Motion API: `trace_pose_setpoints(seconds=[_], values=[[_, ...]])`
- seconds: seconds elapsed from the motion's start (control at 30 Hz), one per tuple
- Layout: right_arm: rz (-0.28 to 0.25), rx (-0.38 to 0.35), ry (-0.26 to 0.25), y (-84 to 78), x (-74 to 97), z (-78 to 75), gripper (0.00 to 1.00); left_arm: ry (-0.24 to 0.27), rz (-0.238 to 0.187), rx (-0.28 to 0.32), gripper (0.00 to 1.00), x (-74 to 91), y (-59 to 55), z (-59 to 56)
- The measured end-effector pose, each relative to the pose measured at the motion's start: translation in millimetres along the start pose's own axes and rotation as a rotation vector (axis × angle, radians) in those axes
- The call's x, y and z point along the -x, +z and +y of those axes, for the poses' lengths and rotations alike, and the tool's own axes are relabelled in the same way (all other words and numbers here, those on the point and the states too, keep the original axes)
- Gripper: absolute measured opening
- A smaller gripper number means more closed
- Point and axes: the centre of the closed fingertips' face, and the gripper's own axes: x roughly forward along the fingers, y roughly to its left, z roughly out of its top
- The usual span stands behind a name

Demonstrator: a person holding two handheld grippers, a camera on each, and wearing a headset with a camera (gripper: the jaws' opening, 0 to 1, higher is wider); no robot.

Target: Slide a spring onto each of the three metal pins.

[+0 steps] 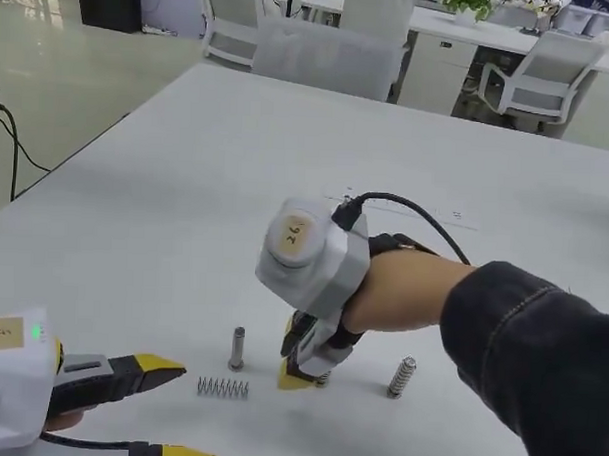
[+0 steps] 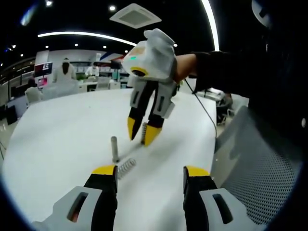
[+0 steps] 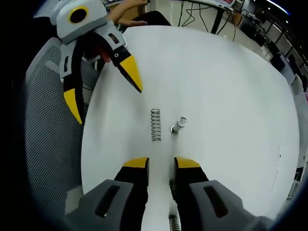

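My right gripper (image 1: 304, 376) (image 3: 161, 163) points straight down at the white table (image 1: 236, 186), its yellow-tipped jaws a little apart. A pin wearing a spring (image 2: 143, 132) (image 3: 172, 222) stands between them, close to one finger; I see no grip on it. Another pin with a spring (image 1: 402, 377) stands upright to the right. Left of the right gripper stands a bare metal pin (image 1: 237, 348) (image 3: 178, 125), and a loose spring (image 1: 223, 387) (image 3: 155, 124) lies flat beside it. My left gripper (image 1: 173, 409) (image 2: 150, 171) hovers open and holds nothing, just short of the loose spring.
The person's dark sleeve (image 1: 531, 346) reaches in from the right. A black cable (image 1: 425, 217) trails from the right gripper over the table. Office chairs (image 1: 326, 54) and desks stand beyond the far edge. A mesh chair back (image 3: 53, 125) sits close behind the left gripper.
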Motion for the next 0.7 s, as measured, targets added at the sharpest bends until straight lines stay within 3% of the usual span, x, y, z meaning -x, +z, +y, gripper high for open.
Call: trace_pose_setpoints(seconds=[0.47,0.7], values=[[-0.046,0.003,0.004,18.7,-21.3,3.2,0.14,0.006,0.004,-0.003,0.49,1.6,-1.1,1.0],[-0.038,0.006,0.016,21.4,-32.9,6.0,0.12,0.008,0.008,0.0,0.48,2.3,-2.7,1.6]])
